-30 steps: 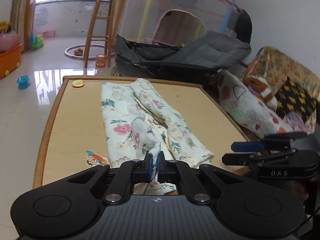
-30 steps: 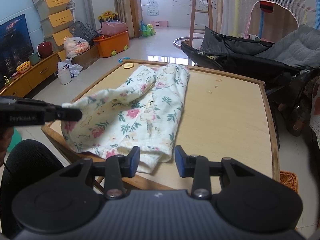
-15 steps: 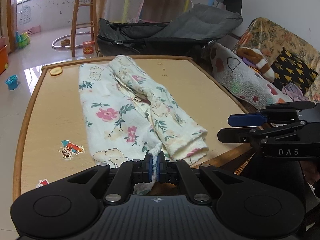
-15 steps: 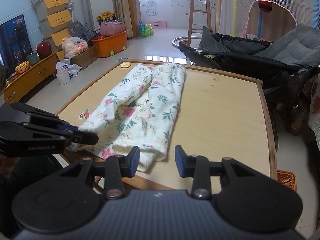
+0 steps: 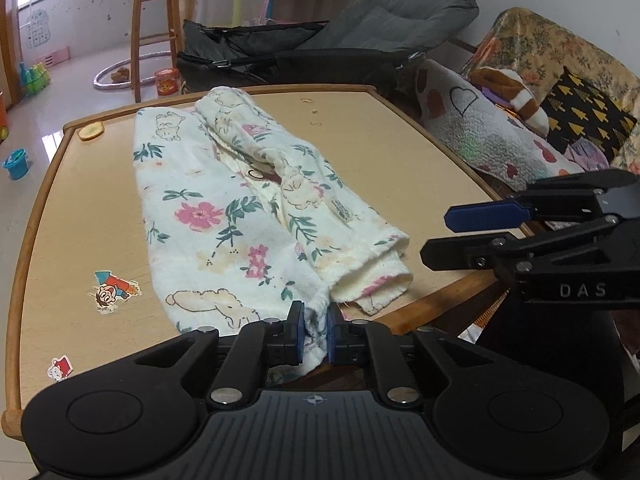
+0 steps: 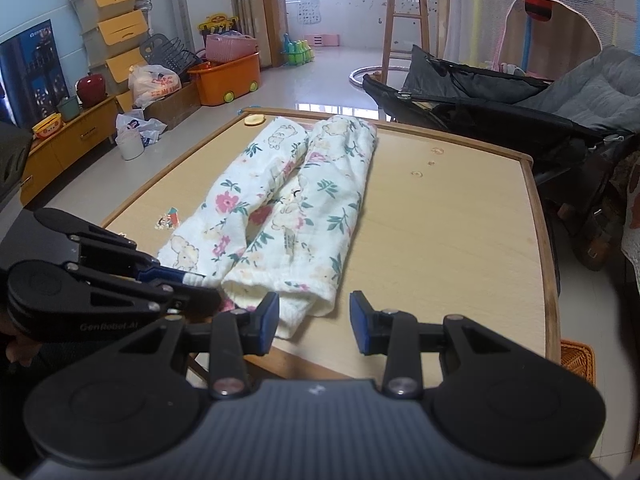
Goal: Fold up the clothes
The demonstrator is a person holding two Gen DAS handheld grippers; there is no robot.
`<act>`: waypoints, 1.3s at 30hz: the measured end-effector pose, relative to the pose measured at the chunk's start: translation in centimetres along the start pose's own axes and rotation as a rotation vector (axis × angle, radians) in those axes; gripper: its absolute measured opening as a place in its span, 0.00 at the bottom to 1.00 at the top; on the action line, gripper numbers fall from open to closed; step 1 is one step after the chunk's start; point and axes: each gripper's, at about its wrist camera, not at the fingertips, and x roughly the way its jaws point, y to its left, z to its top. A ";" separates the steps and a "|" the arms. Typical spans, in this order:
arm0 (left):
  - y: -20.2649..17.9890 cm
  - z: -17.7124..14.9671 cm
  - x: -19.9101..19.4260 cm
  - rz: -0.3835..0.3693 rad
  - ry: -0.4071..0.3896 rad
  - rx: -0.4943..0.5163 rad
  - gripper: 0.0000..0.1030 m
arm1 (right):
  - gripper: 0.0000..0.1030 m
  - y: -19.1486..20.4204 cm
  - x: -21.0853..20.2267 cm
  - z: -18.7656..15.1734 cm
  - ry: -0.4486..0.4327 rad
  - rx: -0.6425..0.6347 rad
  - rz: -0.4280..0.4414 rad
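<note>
Cream floral-print cotton trousers (image 5: 240, 216) lie flat on the light wooden table with raised brown rim (image 5: 400, 152), two legs side by side. Long axis runs from the table's near edge to its far edge; cuffs point at the near edge, waist end sits near the far edge beside a small round yellow disc (image 5: 91, 131). Right-hand leg overlaps the other partway, its cuff reaching the near rim.

Left gripper (image 5: 313, 334) at the near edge: blue pads with the left cuff's bunched fabric between them, jaws opening, cloth slack and only loosely touched. Right gripper (image 6: 314, 322) hovers over the near edge, jaws apart with nothing between them, the right cuff just ahead of its left pad.

Versus a second ago: left cuff was pinched tight and lifted off the table with the leg draped up; now that leg lies flat on the table and the pinch is loosening. Right gripper unchanged. Cartoon sticker (image 5: 112, 291) on the table, left of the trousers.
</note>
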 end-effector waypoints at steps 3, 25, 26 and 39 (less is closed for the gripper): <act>-0.1 0.2 -0.8 0.012 -0.009 0.003 0.15 | 0.36 -0.3 0.1 0.6 0.004 0.001 0.005; 4.0 0.7 -5.9 0.029 -0.120 -0.216 0.51 | 0.33 1.5 7.0 9.8 0.097 0.008 0.009; 4.3 0.7 -5.9 0.029 -0.121 -0.229 0.51 | 0.33 1.6 7.5 9.9 0.103 0.007 0.002; 6.6 0.3 -4.9 -0.024 -0.113 -0.307 0.51 | 0.24 2.3 9.9 10.2 0.151 0.010 -0.056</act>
